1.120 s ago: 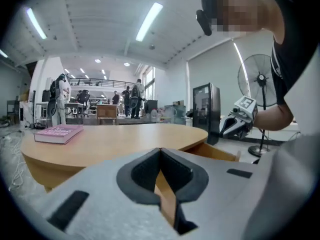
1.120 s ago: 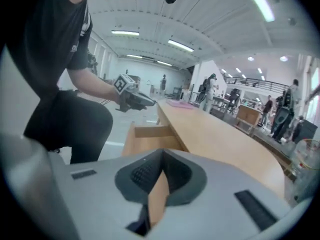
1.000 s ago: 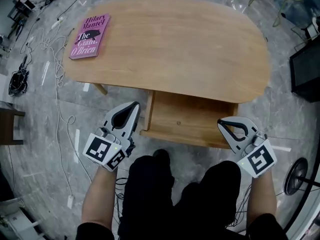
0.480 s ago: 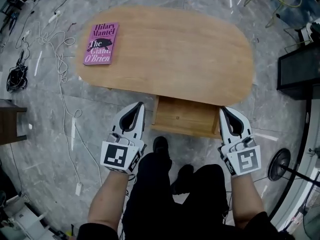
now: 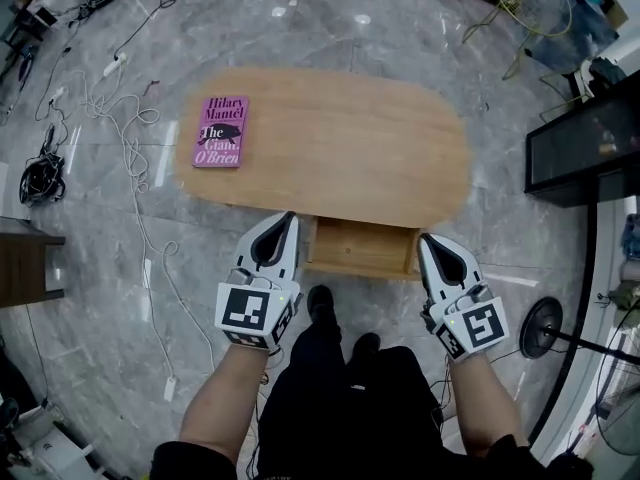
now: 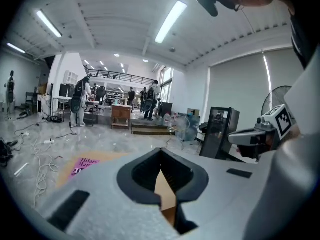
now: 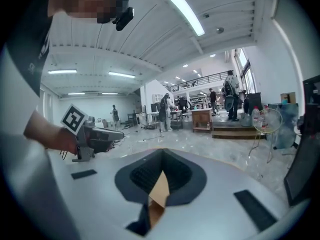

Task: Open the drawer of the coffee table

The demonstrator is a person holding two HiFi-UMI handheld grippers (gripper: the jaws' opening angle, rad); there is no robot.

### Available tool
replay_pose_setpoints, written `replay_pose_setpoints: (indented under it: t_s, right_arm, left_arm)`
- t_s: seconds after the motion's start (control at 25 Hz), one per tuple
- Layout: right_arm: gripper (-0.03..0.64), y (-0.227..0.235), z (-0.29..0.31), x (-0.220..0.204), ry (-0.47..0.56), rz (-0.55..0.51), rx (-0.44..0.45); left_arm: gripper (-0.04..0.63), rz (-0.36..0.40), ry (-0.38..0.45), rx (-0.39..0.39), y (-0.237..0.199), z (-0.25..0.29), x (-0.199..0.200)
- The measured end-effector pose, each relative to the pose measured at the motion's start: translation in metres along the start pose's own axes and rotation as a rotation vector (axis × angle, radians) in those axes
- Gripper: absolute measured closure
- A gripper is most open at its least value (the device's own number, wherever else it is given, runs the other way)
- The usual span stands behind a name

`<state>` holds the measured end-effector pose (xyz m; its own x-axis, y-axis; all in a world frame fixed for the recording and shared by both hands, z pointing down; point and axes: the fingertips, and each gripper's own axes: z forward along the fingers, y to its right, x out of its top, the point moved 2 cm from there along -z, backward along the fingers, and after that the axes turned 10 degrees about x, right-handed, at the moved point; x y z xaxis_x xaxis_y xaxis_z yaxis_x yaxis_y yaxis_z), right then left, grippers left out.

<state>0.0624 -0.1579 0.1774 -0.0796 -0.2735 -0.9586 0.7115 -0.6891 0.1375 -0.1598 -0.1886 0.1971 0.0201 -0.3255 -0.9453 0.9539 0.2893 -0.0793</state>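
Observation:
The oval wooden coffee table (image 5: 340,158) lies far below in the head view, and its drawer (image 5: 360,248) stands pulled out at the near edge. A pink book (image 5: 221,131) rests on the table's left end. My left gripper (image 5: 288,218) hangs shut and empty above the drawer's left corner, well above it. My right gripper (image 5: 428,240) is shut and empty over the drawer's right corner. In the left gripper view the closed jaws (image 6: 161,154) point out across the hall, with the book (image 6: 82,165) low at the left. The right gripper view shows its closed jaws (image 7: 162,156).
White cables (image 5: 110,98) trail over the grey marble floor left of the table. A black cabinet (image 5: 580,148) and a round fan base (image 5: 540,328) stand to the right. A dark stool (image 5: 25,263) is at the left edge. My shoes (image 5: 320,303) stand just before the drawer.
Both grippers have risen, staying shut. The table and open drawer look smaller and farther below as the view climbed. The right gripper has rolled somewhat.

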Motion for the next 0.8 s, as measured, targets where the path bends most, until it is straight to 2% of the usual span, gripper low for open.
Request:
replay_pose_setpoints:
  t_s: [0.08, 0.2, 0.44, 0.64, 0.8]
  right_arm:
    - [0.612, -0.002, -0.005, 0.018, 0.006, 0.0, -0.021]
    - [0.612, -0.008, -0.011, 0.042, 0.031, 0.013, -0.028]
    - [0.612, -0.009, -0.04, 0.084, 0.09, -0.011, -0.026]
    - [0.612, -0.015, -0.086, 0.102, 0.131, 0.044, -0.032]
    - [0.612, -0.033, -0.124, 0.12, 0.175, 0.02, 0.011]
  left_arm:
    - [0.594, 0.015, -0.003, 0.008, -0.002, -0.004, 0.016]
    - [0.595, -0.003, 0.01, 0.012, -0.004, -0.016, 0.038]
    - [0.594, -0.017, 0.063, 0.033, 0.023, -0.048, 0.086]
    - [0.594, -0.011, 0.024, 0.09, 0.047, -0.085, 0.09]
    - [0.594, -0.024, 0.044, 0.098, 0.082, -0.123, 0.093]
